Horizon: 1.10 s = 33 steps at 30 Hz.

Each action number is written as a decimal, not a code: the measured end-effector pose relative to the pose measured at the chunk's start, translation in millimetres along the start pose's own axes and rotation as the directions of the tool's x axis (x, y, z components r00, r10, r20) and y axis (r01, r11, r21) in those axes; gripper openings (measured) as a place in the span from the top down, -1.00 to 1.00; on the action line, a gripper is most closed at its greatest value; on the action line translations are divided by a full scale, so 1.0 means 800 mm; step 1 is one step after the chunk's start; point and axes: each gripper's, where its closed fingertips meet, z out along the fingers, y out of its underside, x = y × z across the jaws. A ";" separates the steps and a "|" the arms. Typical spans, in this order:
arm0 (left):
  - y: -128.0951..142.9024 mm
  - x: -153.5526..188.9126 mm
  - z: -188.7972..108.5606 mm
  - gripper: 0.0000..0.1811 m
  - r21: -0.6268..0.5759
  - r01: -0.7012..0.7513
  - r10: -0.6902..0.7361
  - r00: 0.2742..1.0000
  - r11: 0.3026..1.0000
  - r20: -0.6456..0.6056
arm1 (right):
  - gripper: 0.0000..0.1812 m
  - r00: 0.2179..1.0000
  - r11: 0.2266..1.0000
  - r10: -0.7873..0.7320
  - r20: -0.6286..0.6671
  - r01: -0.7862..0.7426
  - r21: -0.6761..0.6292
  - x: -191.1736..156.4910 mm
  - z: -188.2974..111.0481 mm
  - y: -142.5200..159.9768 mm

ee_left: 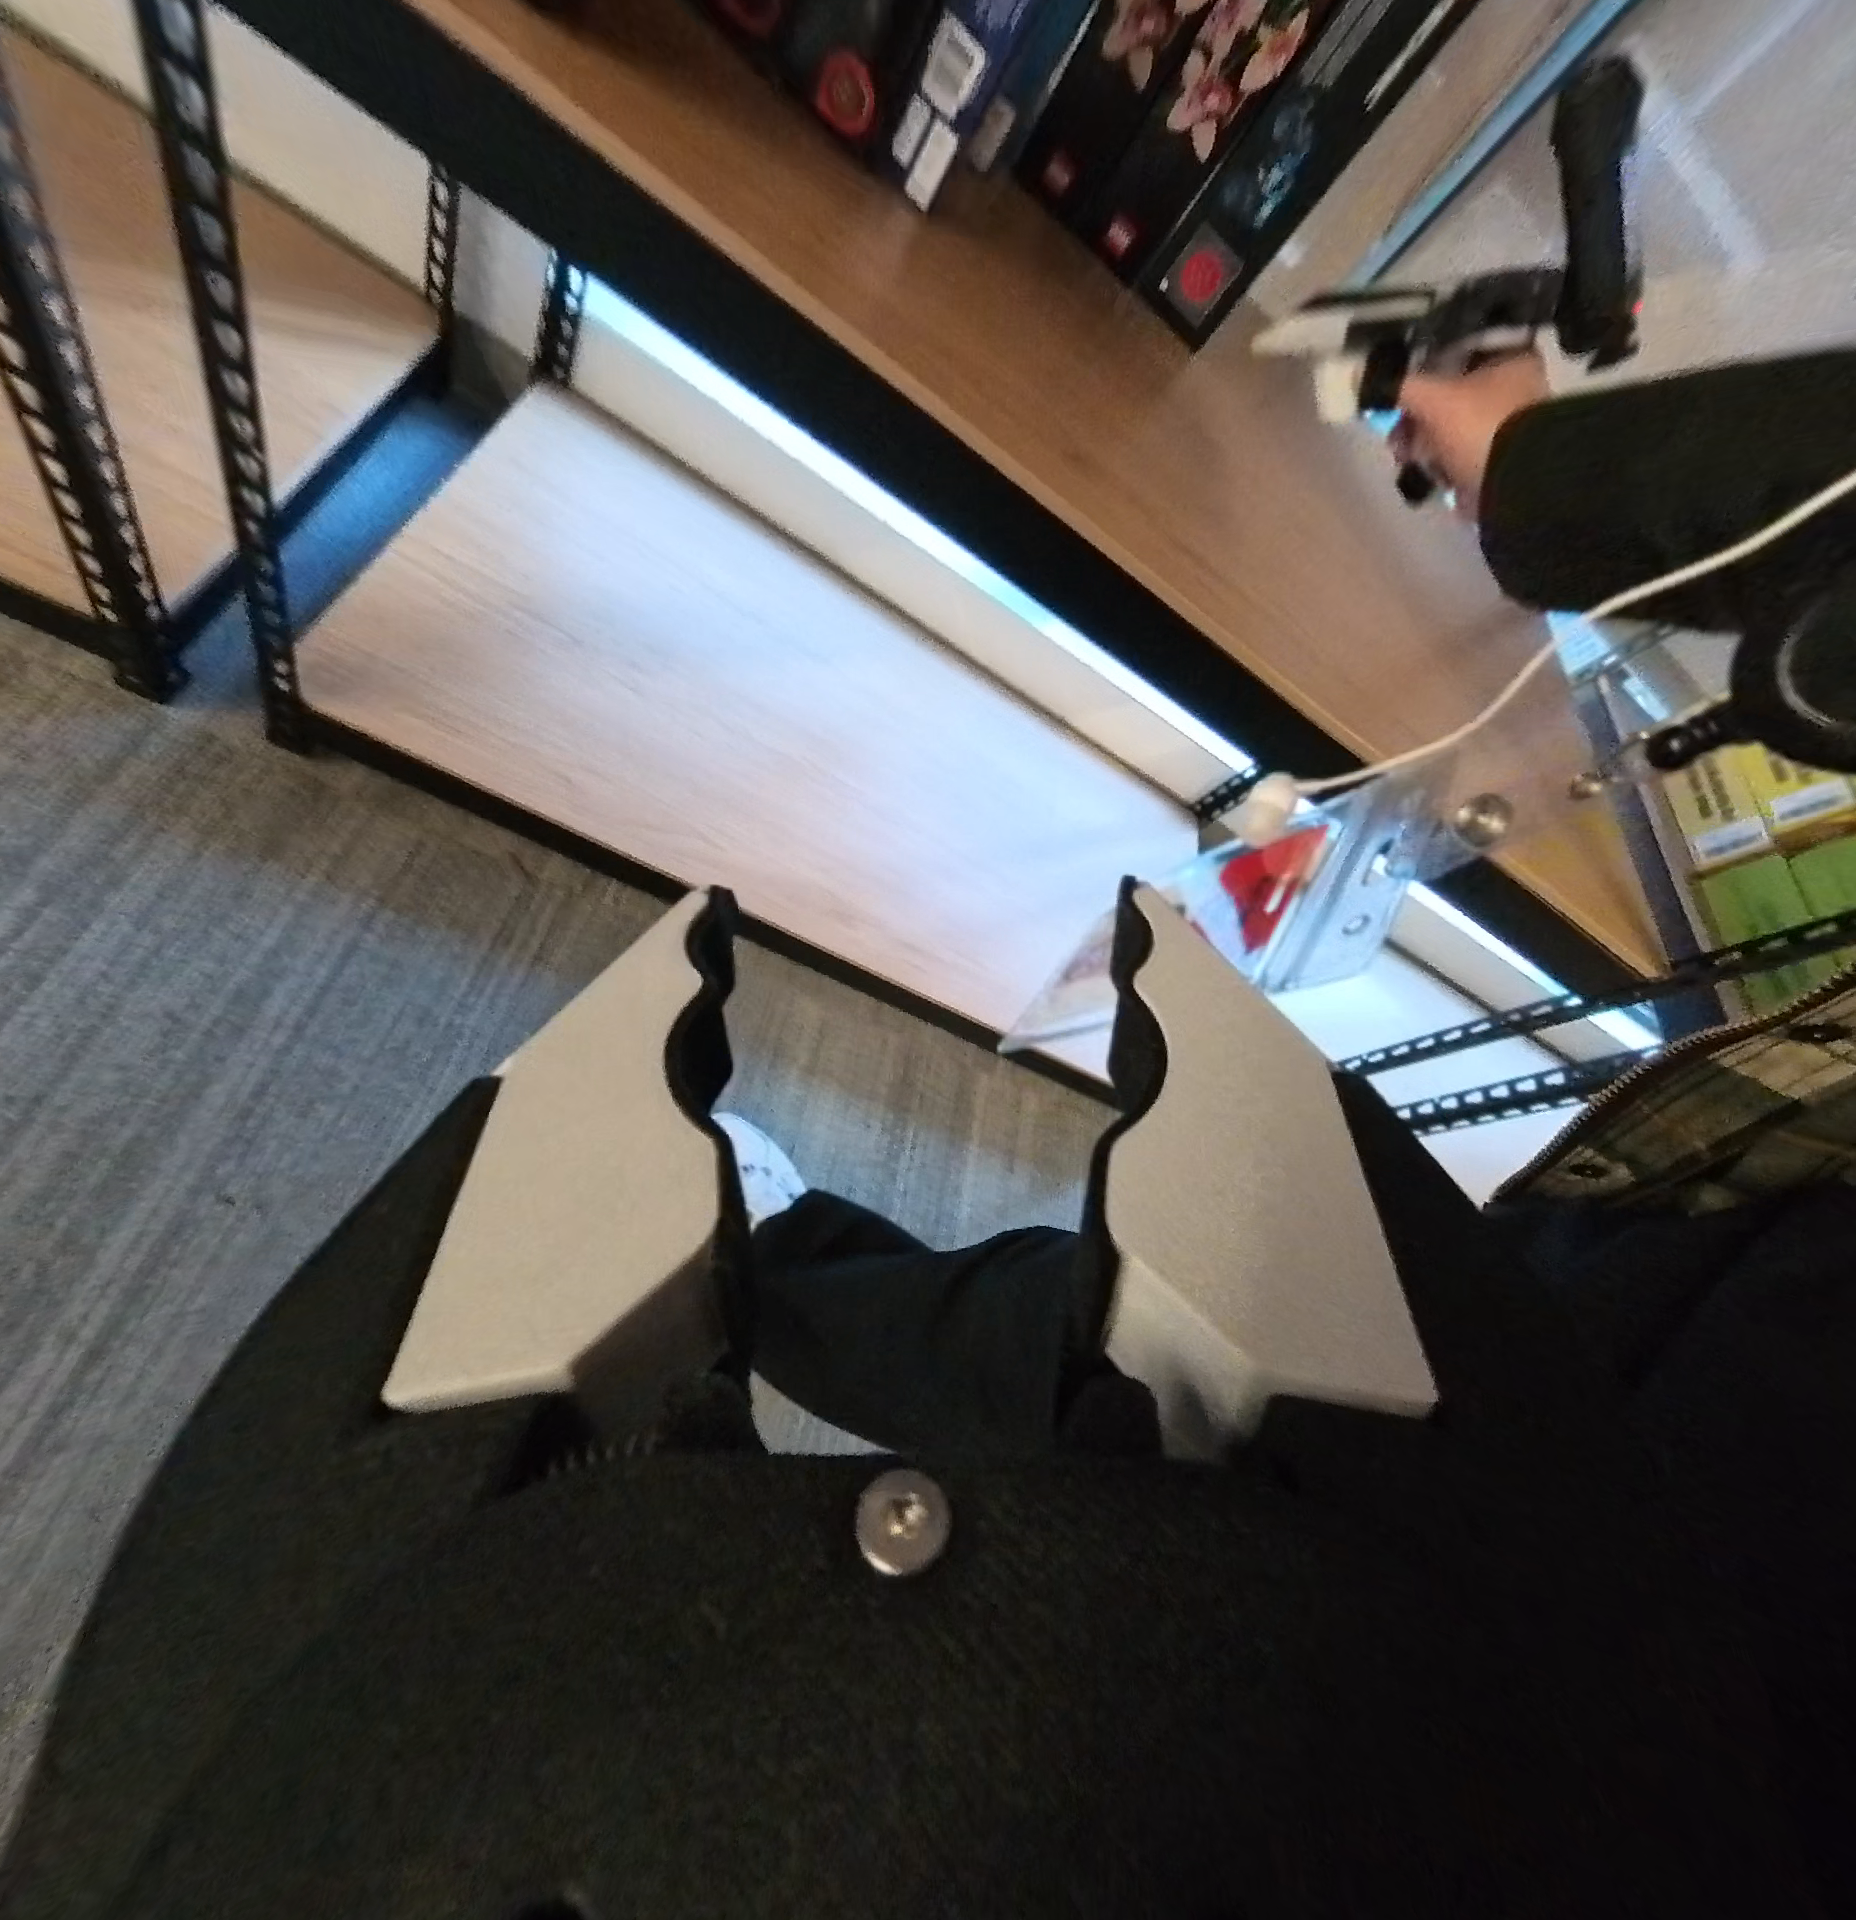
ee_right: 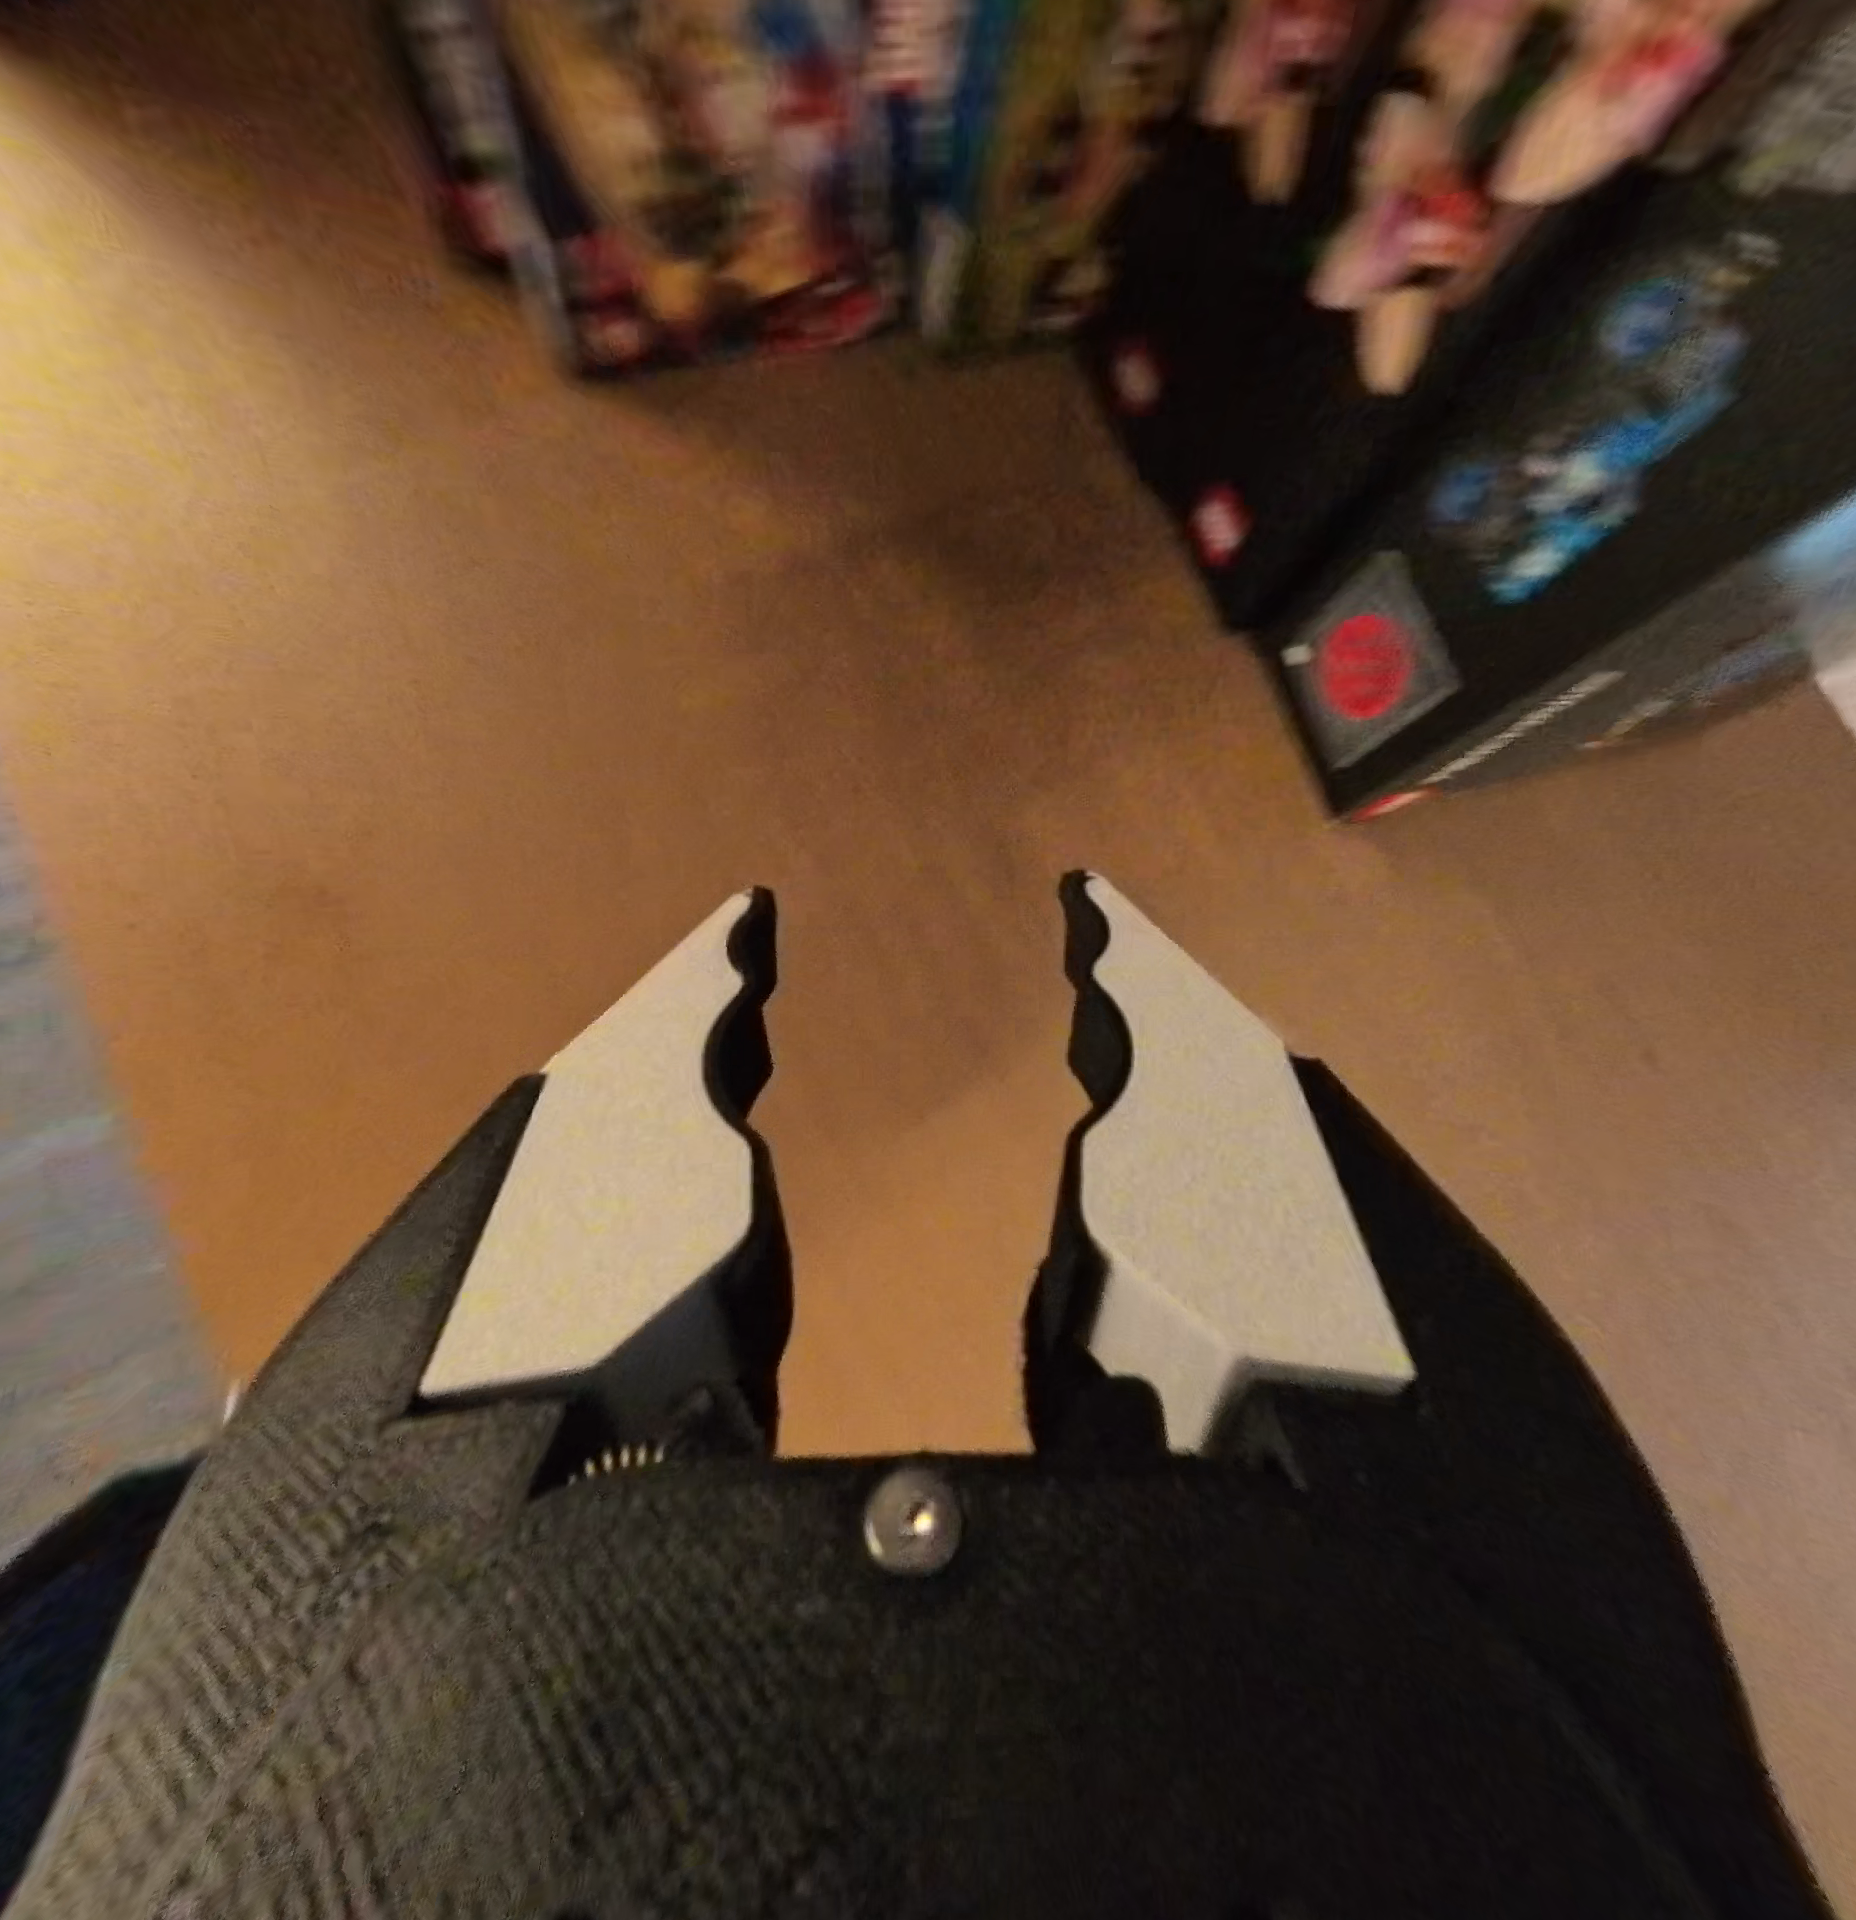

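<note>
The left wrist view takes in far more than the right: grey carpet (ee_left: 228,1039) across the lower left of the frame, black perforated shelf posts (ee_left: 212,364) at upper left, a pale lower shelf board (ee_left: 695,675) with a lit strip along its back edge, and the other tongs (ee_left: 1350,343) small at upper right, held out by a dark sleeve (ee_left: 1682,478) trailing a white cable (ee_left: 1475,717). Dark trousers and a white shoe (ee_left: 763,1169) show between the left tongs' fingers. The right wrist view, blurred, shows only a brown wooden shelf (ee_right: 591,727) and boxes.

On that shelf, open board fills the centre and left of the frame; a black box with a red round mark (ee_right: 1526,623) stands at right, and colourful boxes (ee_right: 716,187) line the top edge.

The left tongs (ee_left: 924,914) are spread wide and released, holding nothing, pointed at the floor beside the lower shelf's front edge. The right tongs (ee_right: 916,899) are likewise parted and empty, above bare shelf, with the black box nearest, apart at upper right.
</note>
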 end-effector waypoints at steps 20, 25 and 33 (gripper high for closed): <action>-0.201 0.027 -0.391 0.24 0.417 -0.409 0.372 0.912 0.811 0.171 | 0.24 0.994 0.821 -0.026 -0.110 0.084 0.565 -0.372 -0.460 -0.270; -0.237 0.053 -0.390 0.20 0.474 -0.417 0.406 0.904 0.776 0.132 | 0.43 0.994 0.777 0.058 -0.096 0.016 0.629 -0.356 -0.527 -0.302; -0.281 0.086 -0.335 0.22 0.462 -0.408 0.444 0.895 0.787 0.035 | 0.65 0.979 0.812 0.086 -0.187 0.040 0.582 -0.301 -0.572 -0.267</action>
